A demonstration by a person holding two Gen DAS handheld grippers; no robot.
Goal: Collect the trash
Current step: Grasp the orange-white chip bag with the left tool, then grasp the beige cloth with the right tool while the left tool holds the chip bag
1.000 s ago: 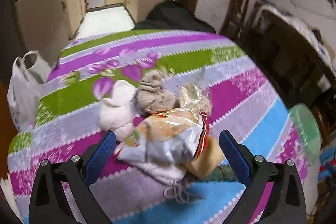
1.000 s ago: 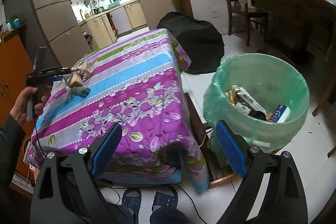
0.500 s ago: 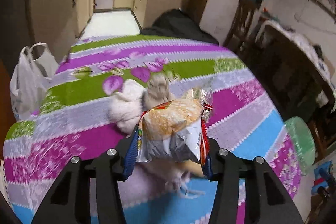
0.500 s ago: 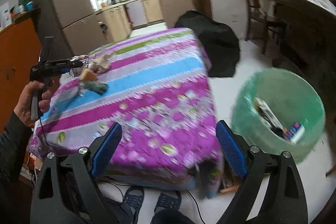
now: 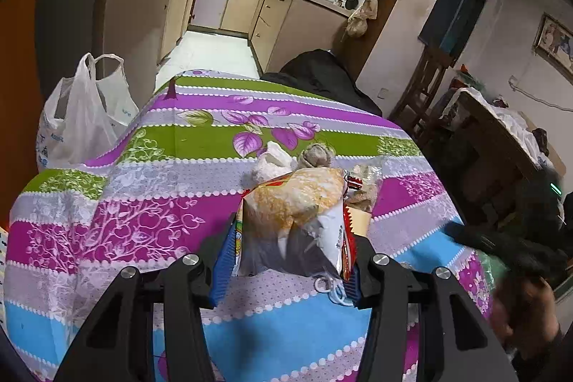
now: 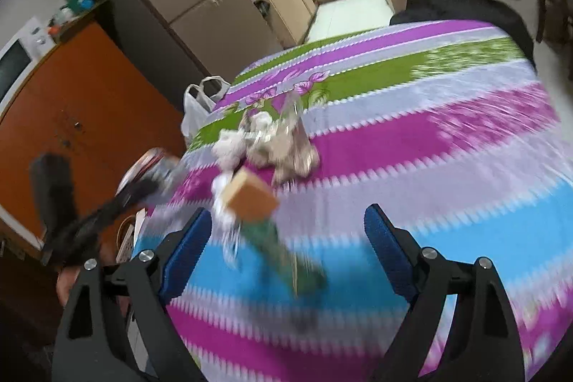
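Observation:
My left gripper (image 5: 286, 260) is shut on a crumpled snack bag (image 5: 297, 213), white and orange with red edges, held above the striped tablecloth (image 5: 143, 203). Behind it lie crumpled tissues (image 5: 272, 160), a brownish wad (image 5: 317, 155) and a clear wrapper (image 5: 369, 178). My right gripper (image 6: 286, 238) is open and empty over the table. Between its fingers lie a small tan box (image 6: 250, 196) and a dark green wrapper (image 6: 283, 256). The tissues and wrappers (image 6: 272, 145) lie beyond them. This view is blurred.
A white plastic bag (image 5: 78, 120) hangs at the table's left side. An orange cabinet (image 6: 71, 117) stands to the left. A black bundle (image 5: 318, 74) sits past the table's far end. Kitchen cabinets (image 5: 286, 24) line the back. A dark wooden table (image 5: 494, 145) stands at right.
My left gripper closed on the snack bag and lifted it off the pile. My right gripper swung from the green bin at the floor to over the table trash, still open.

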